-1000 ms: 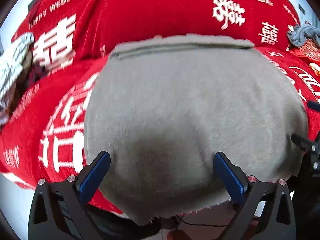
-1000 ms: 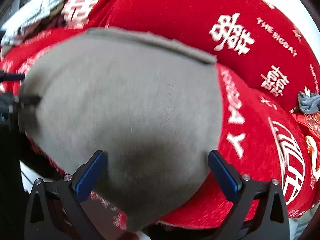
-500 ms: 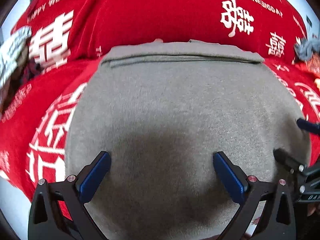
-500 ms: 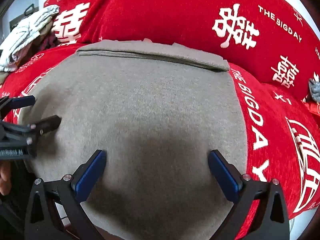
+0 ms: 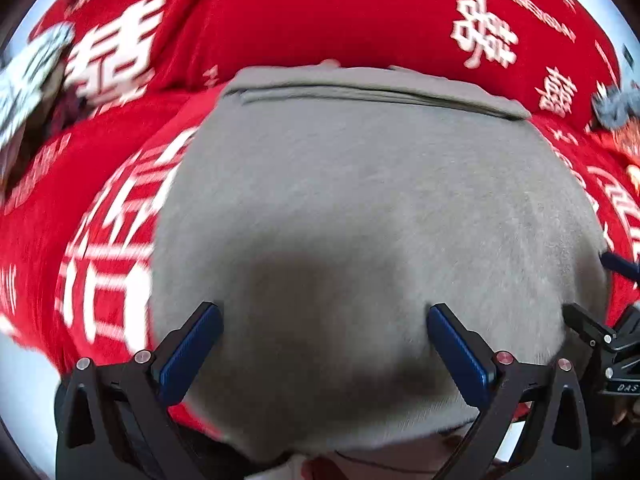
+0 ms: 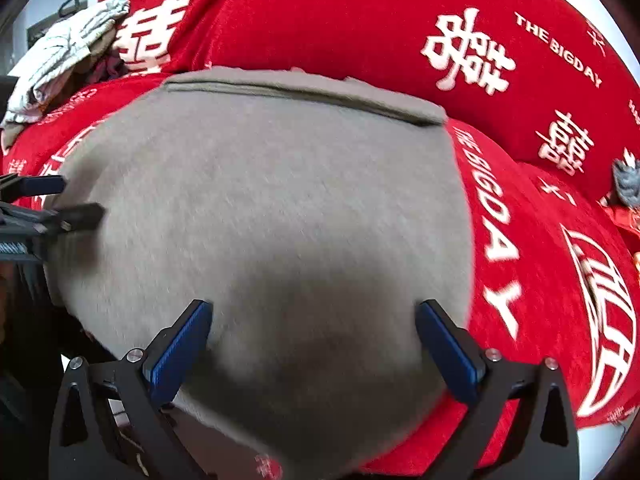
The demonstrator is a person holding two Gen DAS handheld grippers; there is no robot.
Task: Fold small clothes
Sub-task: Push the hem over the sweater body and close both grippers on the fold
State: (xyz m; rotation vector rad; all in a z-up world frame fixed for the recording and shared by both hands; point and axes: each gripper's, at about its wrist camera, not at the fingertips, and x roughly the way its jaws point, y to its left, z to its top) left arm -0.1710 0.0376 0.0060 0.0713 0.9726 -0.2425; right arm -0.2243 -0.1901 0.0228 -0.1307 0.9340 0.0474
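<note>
Left wrist view: lying flat on red cover (image 5: 280,28), grey garment (image 5: 360,200), far edge folded into a band.
Garment place: filling middle of both views, near edge hanging over the cover's front, blurred.
Left gripper (image 5: 324,344): hovering over the garment's near part, jaws standing wide apart, gripping nothing.
Right gripper (image 6: 312,340): likewise spread wide above the cloth, holding nothing.
Far left: resting on the cover, pale striped cloth (image 6: 64,60).
Far right: sitting near the edge, small grey bundle (image 6: 626,184), possibly a sock.
</note>
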